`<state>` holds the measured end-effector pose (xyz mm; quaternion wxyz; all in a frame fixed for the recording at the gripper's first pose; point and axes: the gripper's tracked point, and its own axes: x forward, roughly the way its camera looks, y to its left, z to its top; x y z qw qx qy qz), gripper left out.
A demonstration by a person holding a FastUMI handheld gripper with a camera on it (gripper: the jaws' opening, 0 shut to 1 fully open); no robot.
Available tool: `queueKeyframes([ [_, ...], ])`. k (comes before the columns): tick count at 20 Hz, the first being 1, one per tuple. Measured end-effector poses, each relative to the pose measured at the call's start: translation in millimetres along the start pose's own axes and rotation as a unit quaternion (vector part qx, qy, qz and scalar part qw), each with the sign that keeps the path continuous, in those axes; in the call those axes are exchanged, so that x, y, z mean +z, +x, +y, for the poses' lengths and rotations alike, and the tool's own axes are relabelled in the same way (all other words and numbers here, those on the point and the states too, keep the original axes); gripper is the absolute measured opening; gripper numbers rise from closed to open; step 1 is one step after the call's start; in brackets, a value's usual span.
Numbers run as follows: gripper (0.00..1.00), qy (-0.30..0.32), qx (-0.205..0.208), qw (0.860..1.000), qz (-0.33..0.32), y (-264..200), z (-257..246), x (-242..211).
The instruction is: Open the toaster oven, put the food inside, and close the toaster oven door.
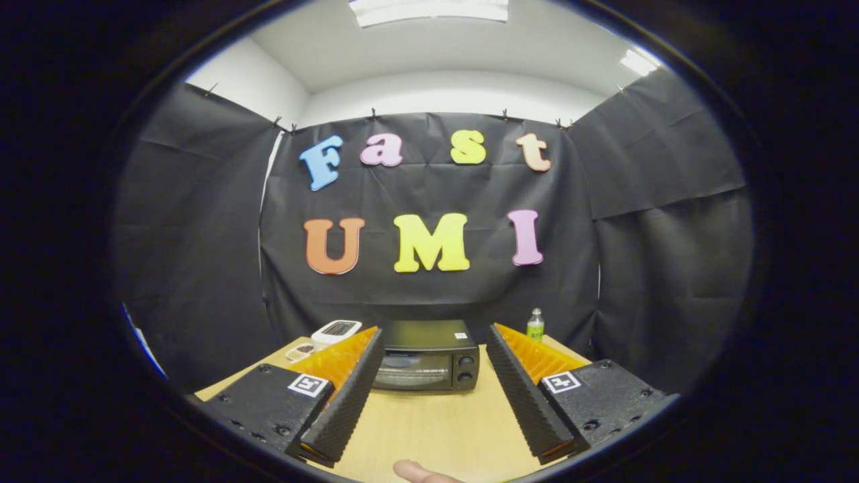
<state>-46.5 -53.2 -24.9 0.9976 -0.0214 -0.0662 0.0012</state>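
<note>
- Gripper (435, 335) held above the wooden table (429, 422), aimed fwd at the toaster oven (427, 355); fingers spread wide apart, nothing btwn them but bare tabletop and the oven beyond.
- Toaster oven sat towards the far side of the table, near the booth's cloth wall, just ahead of and btwn the fingertips. Door looked shut: glass front upright, flush w/ the body. Two knobs on its right side.
- Couldn't see through the glass; too dark and small to say whether anything was inside.
- Left of the oven, partly behind the left finger: a white tray (337, 330) w/ something dark in it, and a small dish (300, 351) nearer. Prob. the food, but too small to be sure what it was.
- Green-labelled bottle (535, 325) stood right of the oven, behind the right finger.
- A fingertip of a person's hand (419, 472) showed at the near edge of the table, below the gripper.
- Progress, as judged: door closed and gripper empty fits either end of the job, oven awaiting opening or closed again after loading. Items outside the oven lean towards loading left to do, but not settled.
</note>
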Motion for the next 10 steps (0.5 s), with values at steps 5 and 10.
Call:
queueKeyframes([
  [5, 1.0, 0.002, 0.002, 1.0, -0.001, -1.2, -1.5, -0.7],
  [10, 1.0, 0.006, 0.004, 1.0, 0.002, 1.7, 2.3, -3.6],
])
